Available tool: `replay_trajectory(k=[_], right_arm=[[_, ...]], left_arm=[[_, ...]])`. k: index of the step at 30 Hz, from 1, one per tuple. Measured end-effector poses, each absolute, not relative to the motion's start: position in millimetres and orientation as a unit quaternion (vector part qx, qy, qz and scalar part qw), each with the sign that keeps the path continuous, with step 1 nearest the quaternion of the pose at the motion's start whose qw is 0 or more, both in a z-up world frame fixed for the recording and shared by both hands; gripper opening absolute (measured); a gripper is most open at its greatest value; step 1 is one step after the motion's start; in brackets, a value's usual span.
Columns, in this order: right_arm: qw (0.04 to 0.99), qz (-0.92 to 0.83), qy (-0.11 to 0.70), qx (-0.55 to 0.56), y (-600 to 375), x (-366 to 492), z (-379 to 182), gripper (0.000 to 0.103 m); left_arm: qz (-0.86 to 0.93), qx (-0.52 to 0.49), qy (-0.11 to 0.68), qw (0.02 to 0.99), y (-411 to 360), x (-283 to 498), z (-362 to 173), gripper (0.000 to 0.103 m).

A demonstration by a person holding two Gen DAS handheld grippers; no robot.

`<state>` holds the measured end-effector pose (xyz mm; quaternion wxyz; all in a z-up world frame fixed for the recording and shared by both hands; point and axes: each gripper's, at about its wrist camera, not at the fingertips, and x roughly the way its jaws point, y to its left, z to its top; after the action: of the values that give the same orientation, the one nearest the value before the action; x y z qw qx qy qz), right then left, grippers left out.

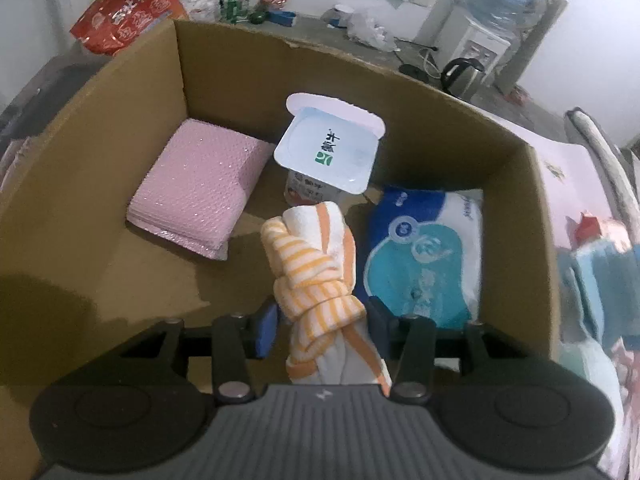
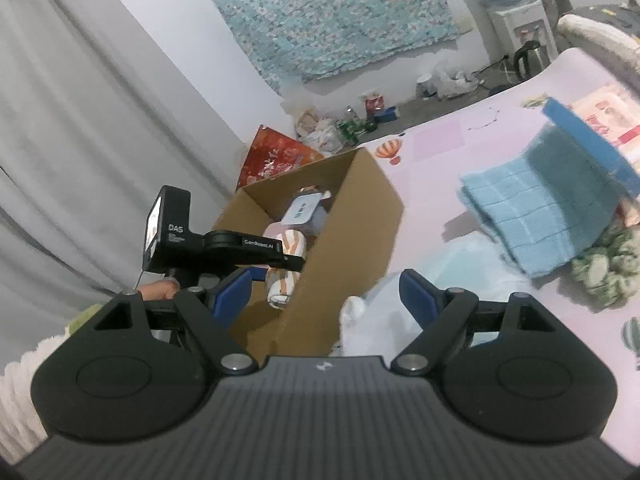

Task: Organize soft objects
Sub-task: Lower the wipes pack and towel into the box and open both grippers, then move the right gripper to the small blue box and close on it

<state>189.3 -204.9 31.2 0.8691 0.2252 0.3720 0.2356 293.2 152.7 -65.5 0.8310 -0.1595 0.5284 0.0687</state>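
Observation:
My left gripper [image 1: 322,324] is shut on a knotted white towel with orange stripes [image 1: 316,272] and points steeply down into an open cardboard box [image 1: 360,68]. The towel hangs above the box floor, between a pink bubble-wrap pack [image 1: 200,200] and a blue-and-white tissue pack [image 1: 424,256], in front of a white lidded cup [image 1: 328,148]. The right wrist view shows the left gripper [image 2: 290,263] holding the towel [image 2: 286,276] inside the box [image 2: 352,220]. My right gripper [image 2: 326,294] stands open and holds nothing, just outside the box's near corner.
The box stands on a pink patterned tablecloth [image 2: 440,144]. To its right lie a folded light-blue towel [image 2: 540,208], a green-and-white ruffled cloth [image 2: 608,276] and a white plastic-wrapped bundle [image 2: 400,300]. A red bag [image 1: 124,12] and clutter lie on the floor behind.

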Motion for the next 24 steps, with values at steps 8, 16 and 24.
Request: replay_trajectory(k=[8,16,24], right_arm=[[0.868,0.227,0.377,0.231,-218,193,20,0.082],[0.872,0.216,0.36,0.25,-239,176,20,0.082],[0.876,0.188,0.33,0.297,-288,134,19,0.083]], left_arm=[[0.09,-0.17,0.521,0.832,160,289,-61,0.072],[0.08,-0.2,0.502,0.837,165,259,-22,0.079],[0.042,-0.204,0.468,0.859,154,197,27,0.082]])
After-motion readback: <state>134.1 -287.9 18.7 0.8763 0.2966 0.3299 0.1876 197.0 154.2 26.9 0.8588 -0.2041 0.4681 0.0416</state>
